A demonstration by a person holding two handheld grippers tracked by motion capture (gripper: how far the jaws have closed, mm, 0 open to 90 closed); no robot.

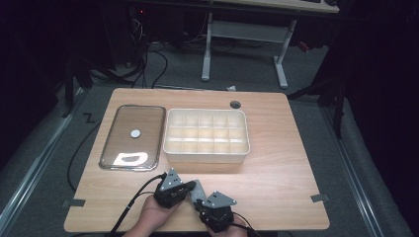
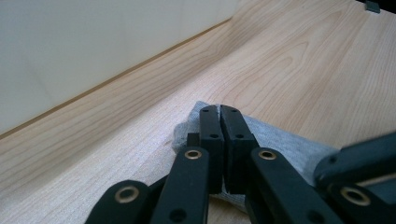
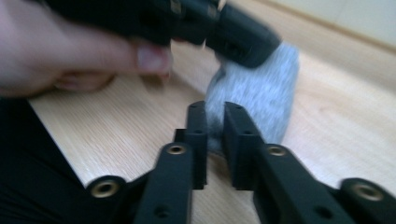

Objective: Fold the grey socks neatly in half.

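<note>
A small grey cloth lies near the table's front edge, between my two grippers. My left gripper reaches in from the left and is shut on one end of the cloth; its jaws meet with fabric pinched between them. My right gripper comes from the lower right. In the right gripper view its jaws stand a narrow gap apart around the edge of the cloth, with wood showing through the gap below. The left gripper and the hand holding it cross the top of that view.
A white tray with several empty compartments stands mid-table; its wall is close behind the left gripper. A clear shallow lid with a white disc lies to its left. Bare wood spreads to the right.
</note>
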